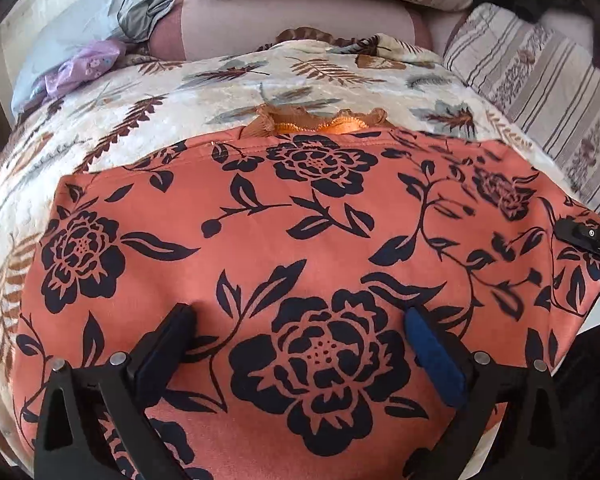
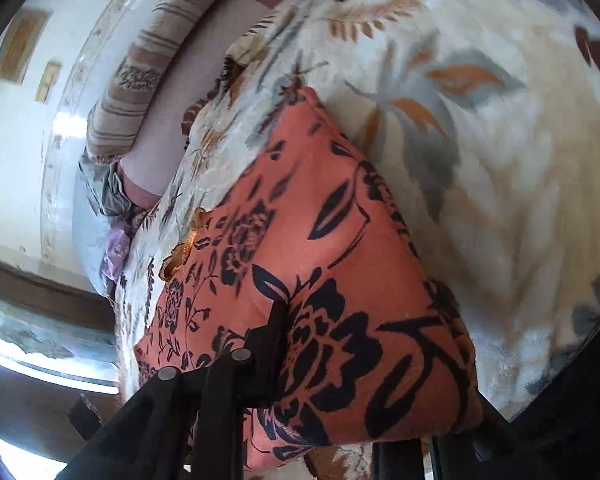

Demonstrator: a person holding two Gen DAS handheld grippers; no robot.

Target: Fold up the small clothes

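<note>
Fingers (image 1: 434, 360) of the left gripper (image 1: 300, 344) stand wide apart, released, their tips pressing down on the salmon-orange garment with black rose print (image 1: 260, 232), nothing pinched between them. A big black rose sits right in the gap. Over at the fabric's right edge, the right gripper (image 1: 588, 236) shows as a black tip; in its own view the right gripper (image 2: 284, 320) is clenched on a raised fold of that same printed cloth, which drapes over and hides one finger. The garment lies spread flat across the cream plush blanket with rust and grey leaf pattern (image 1: 140, 120), filling most of the left view. A crinkled orange ruffle trim (image 1: 324, 122) peeks out past its far hem. Beyond, on the blanket's far left corner, a small lilac cloth (image 1: 84, 66) lies beside a crumpled grey-blue fabric (image 1: 140, 4). Striped beige cushions (image 1: 540, 80) line the back and right side, against a dusty-pink sofa back (image 1: 280, 28).
</note>
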